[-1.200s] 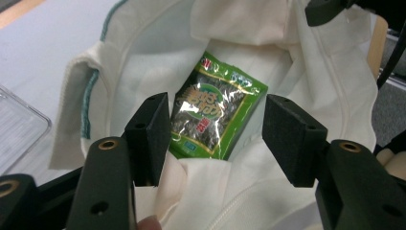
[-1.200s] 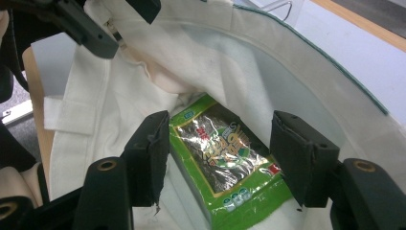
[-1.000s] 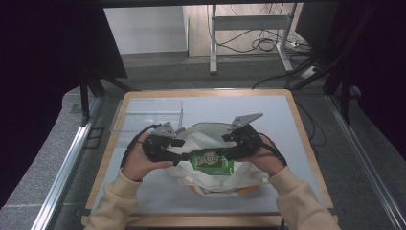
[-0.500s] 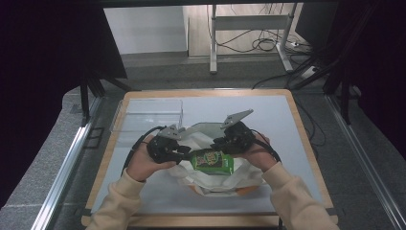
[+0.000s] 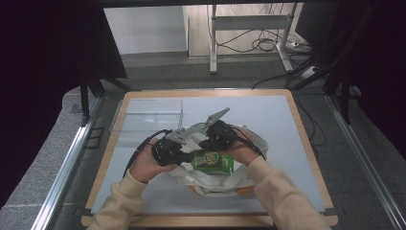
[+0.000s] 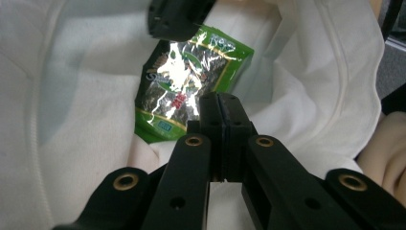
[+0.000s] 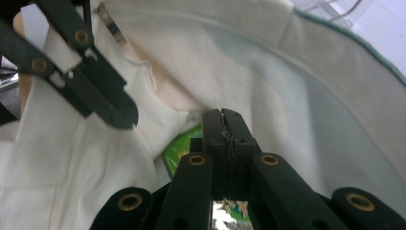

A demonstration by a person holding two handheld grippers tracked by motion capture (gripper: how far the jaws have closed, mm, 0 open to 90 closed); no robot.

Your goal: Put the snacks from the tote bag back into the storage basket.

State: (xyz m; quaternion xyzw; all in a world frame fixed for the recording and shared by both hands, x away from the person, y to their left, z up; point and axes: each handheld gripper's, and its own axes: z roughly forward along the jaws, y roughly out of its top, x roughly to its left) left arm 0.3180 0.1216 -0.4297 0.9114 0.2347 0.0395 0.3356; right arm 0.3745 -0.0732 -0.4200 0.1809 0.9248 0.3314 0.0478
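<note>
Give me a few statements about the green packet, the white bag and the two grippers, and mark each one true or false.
1. The right gripper is shut on the green packet. True.
2. The left gripper stands wide open. False: its jaws are pressed together on the white bag.
3. The clear box holds the green packet. False: the packet is at the bag, and the box looks empty.
4. The bag lies on the board in front of the person. True.
</note>
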